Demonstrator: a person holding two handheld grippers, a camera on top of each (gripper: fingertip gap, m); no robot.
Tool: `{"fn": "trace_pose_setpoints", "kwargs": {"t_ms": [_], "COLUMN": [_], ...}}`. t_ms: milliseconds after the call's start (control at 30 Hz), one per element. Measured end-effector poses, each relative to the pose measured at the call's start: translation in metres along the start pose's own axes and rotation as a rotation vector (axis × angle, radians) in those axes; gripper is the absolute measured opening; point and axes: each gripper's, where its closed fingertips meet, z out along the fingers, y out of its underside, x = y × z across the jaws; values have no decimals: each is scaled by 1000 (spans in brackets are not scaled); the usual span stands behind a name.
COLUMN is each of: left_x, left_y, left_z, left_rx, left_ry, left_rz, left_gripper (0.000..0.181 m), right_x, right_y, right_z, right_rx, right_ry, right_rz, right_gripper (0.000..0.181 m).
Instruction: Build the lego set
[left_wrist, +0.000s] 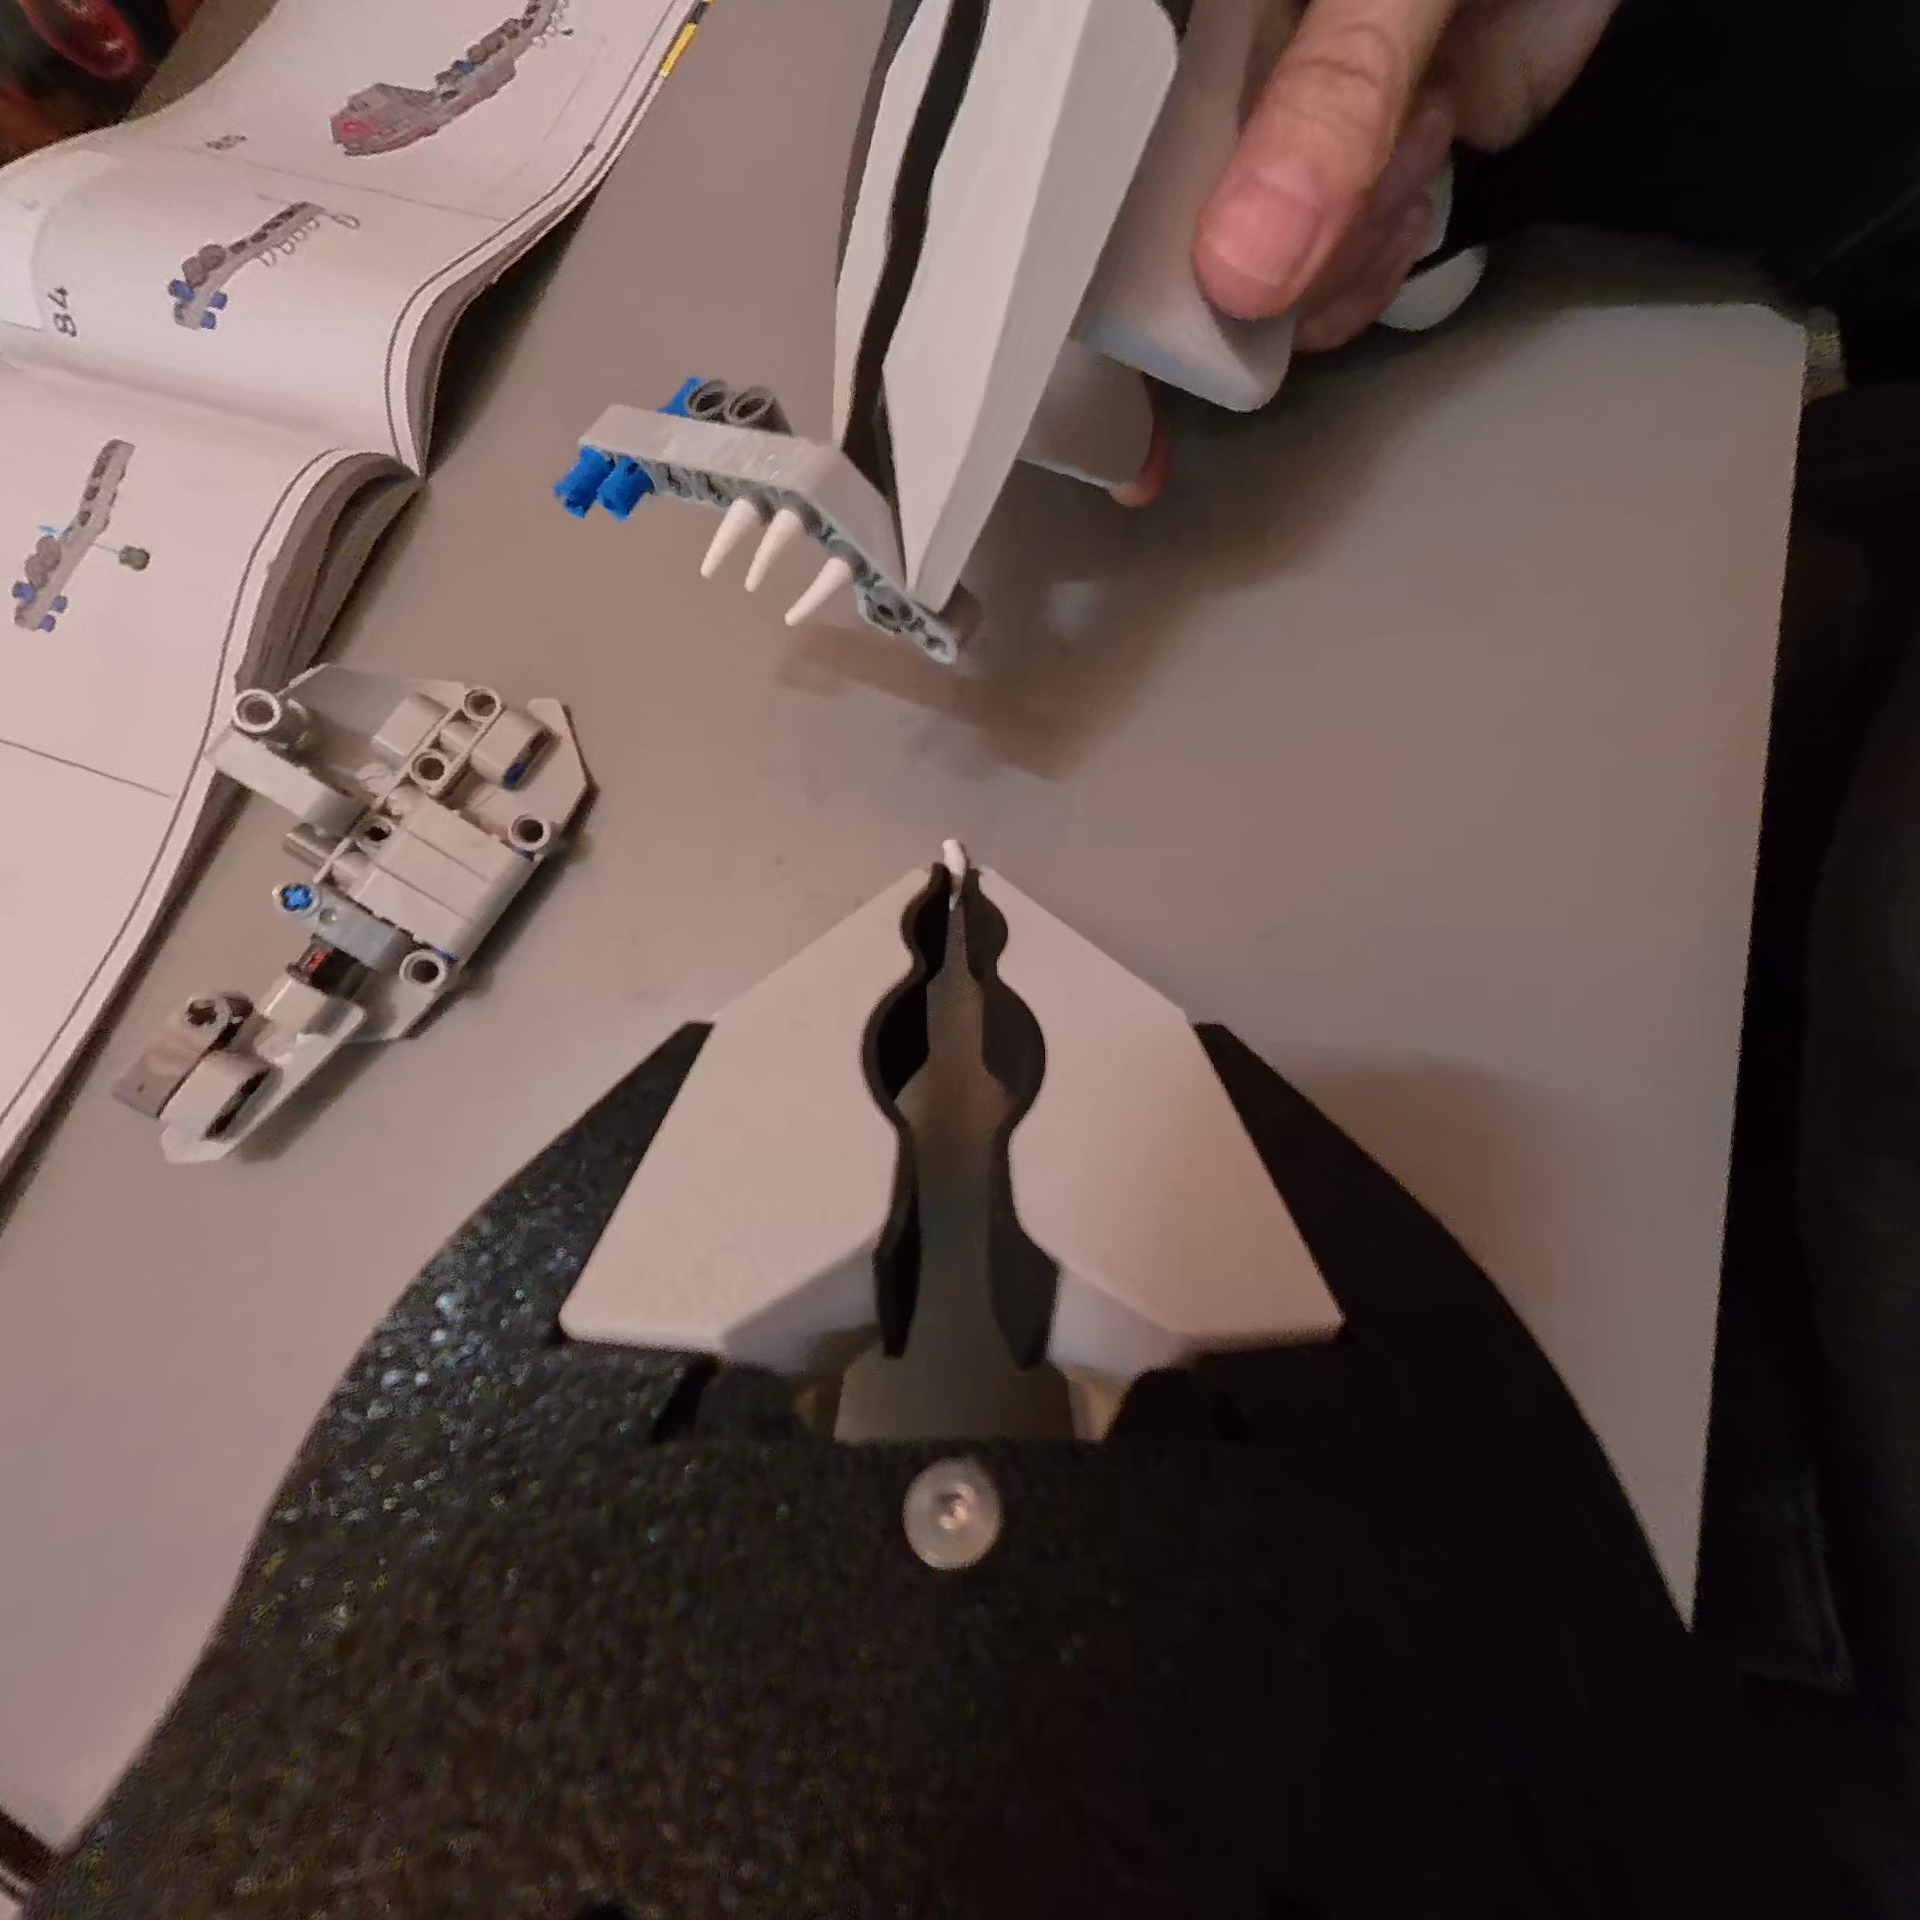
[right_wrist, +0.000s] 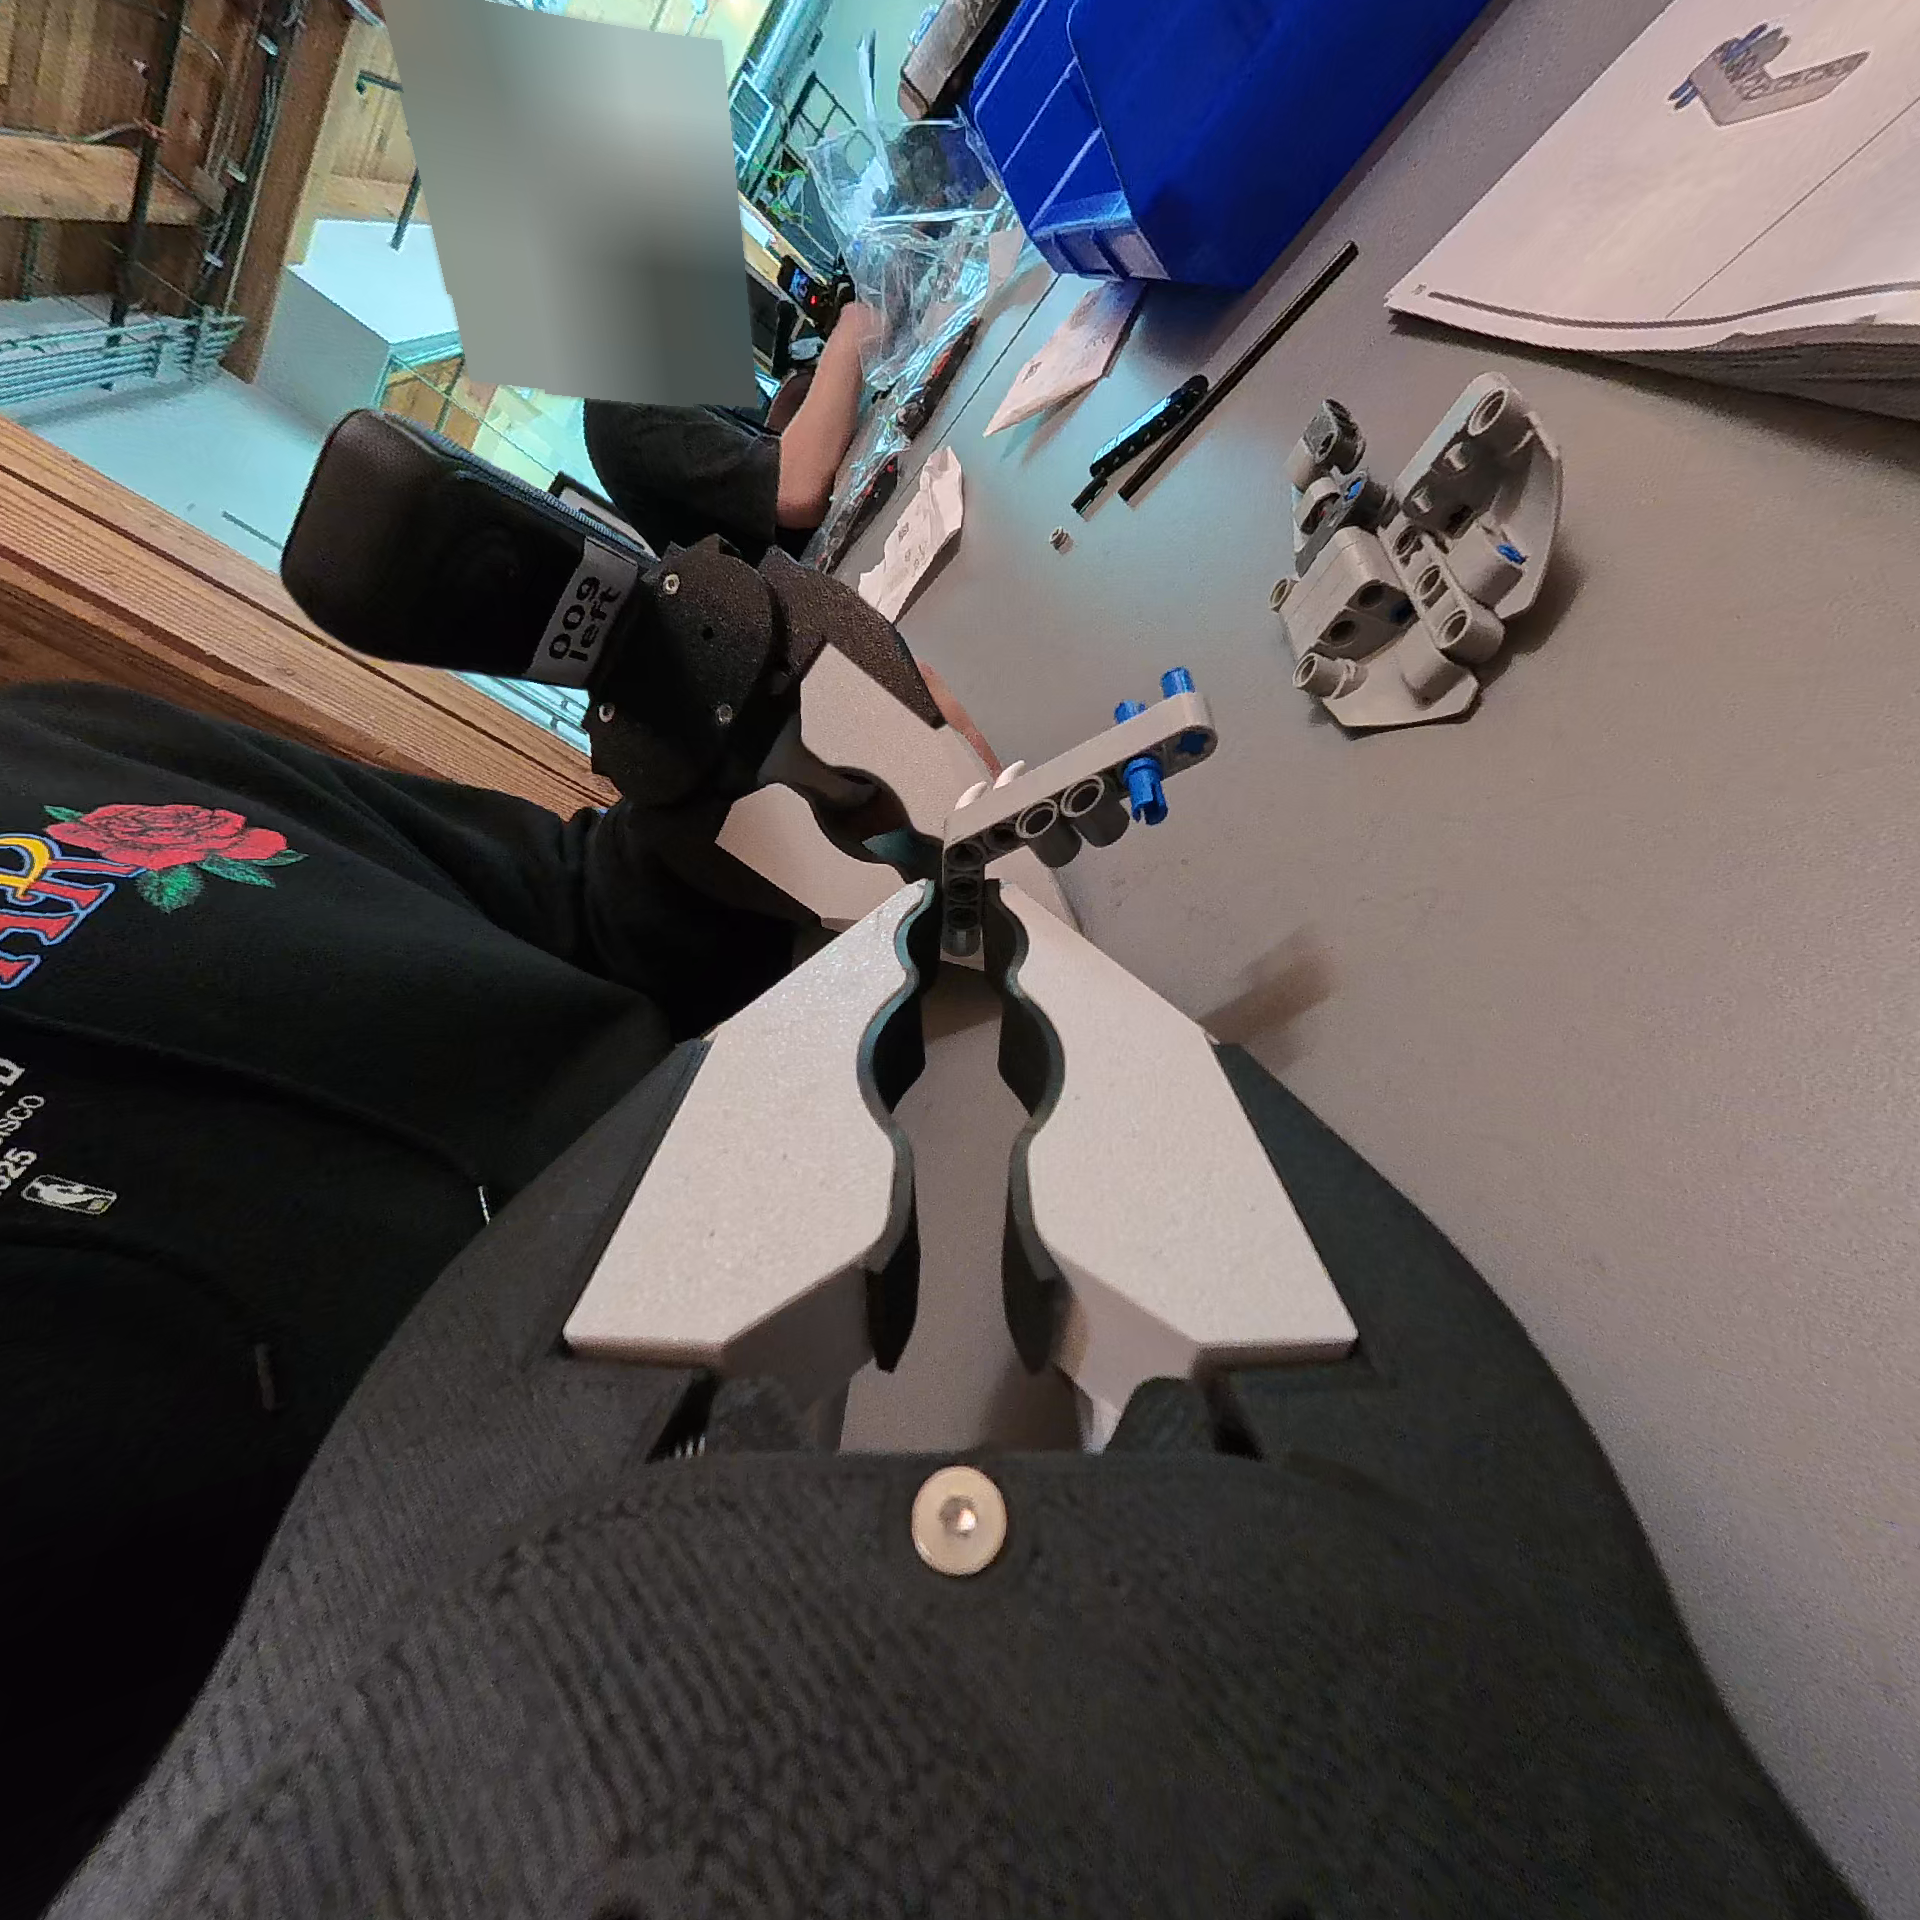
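My right gripper (right_wrist: 961, 894) is shut on the end of a grey angled beam (right_wrist: 1049, 816) that carries blue pins and white tooth pieces; the beam also shows in the left wrist view (left_wrist: 764, 509), held above the table by that gripper (left_wrist: 930, 608). My left gripper (left_wrist: 951, 878) is shut on a small white tooth piece (left_wrist: 951, 857) whose tip pokes out between its fingertips; the gripper also shows in the right wrist view (right_wrist: 894, 842). A larger grey assembly (left_wrist: 384, 873) lies on the table to the left, also in the right wrist view (right_wrist: 1418, 592).
An open instruction booklet (left_wrist: 187, 343) lies at the far left of the grey table (left_wrist: 1351, 831). In the right wrist view, a blue bin (right_wrist: 1195, 125), plastic bags, a black axle (right_wrist: 1236, 374) and a small grey piece (right_wrist: 1060, 538) lie farther off. A person sits beyond.
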Motion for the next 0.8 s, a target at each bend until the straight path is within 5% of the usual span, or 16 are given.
{"fn": "trace_pose_setpoints", "kwargs": {"t_ms": [800], "left_x": [-1], "left_y": [-5], "left_z": [4], "left_rx": [51], "left_ry": [46], "left_rz": [340], "left_gripper": [0], "right_x": [11], "right_y": [-2], "right_z": [0], "right_rx": [8], "right_ry": [70], "right_rz": [22], "right_gripper": [6]}}
